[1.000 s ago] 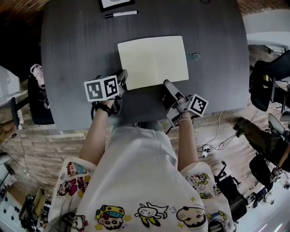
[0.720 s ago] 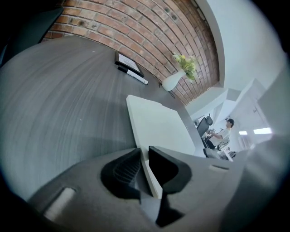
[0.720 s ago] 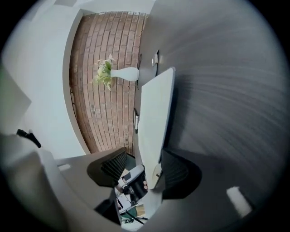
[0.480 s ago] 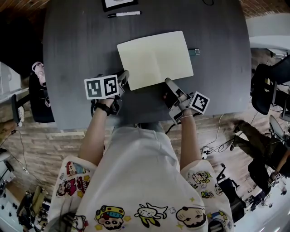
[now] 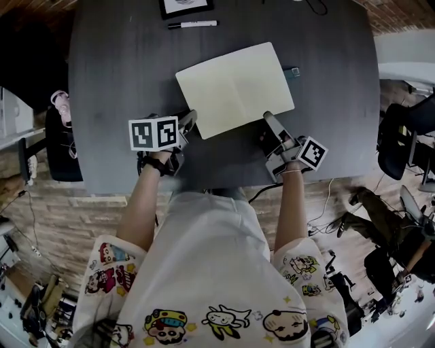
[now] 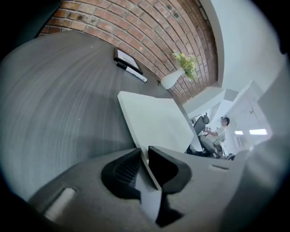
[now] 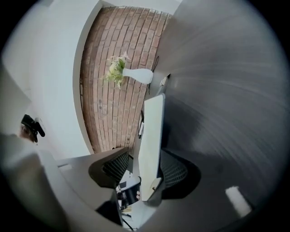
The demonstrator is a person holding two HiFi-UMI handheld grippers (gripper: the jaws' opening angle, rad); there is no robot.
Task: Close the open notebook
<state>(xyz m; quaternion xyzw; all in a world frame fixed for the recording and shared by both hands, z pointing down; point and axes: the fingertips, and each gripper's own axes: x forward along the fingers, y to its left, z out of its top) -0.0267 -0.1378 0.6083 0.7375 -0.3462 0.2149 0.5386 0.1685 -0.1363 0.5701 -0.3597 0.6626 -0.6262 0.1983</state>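
The open notebook with blank cream pages [image 5: 234,88] lies flat, spread on both covers, on the dark grey wood-grain tabletop [image 5: 122,68], with its near edge towards me.

My left tongs [image 6: 144,158] are pinched shut on the notebook's near-left corner, the thin edge clamped between the pads. My right tongs [image 7: 145,167] straddle its near-right edge. Their jaws have just been opening a little, and I see a gap on one side, so that edge sits loosely between them, not gripped.

To close it cleanly, I think I should first bite down firmly with the right tongs on the right cover and all its pages. Then I would lift that half in an arc over the centre fold towards the left. The left tongs should pin their corner down so the book does not slide, and let go before the halves meet.

Beyond the notebook's far edge lie a black-and-white marker pen [image 5: 194,24] and a black-framed card [image 5: 185,7].

The only container is a white vase [image 6: 171,80], past the notebook's far side against the brick wall. It holds a sprig of green leaves [image 6: 186,63].
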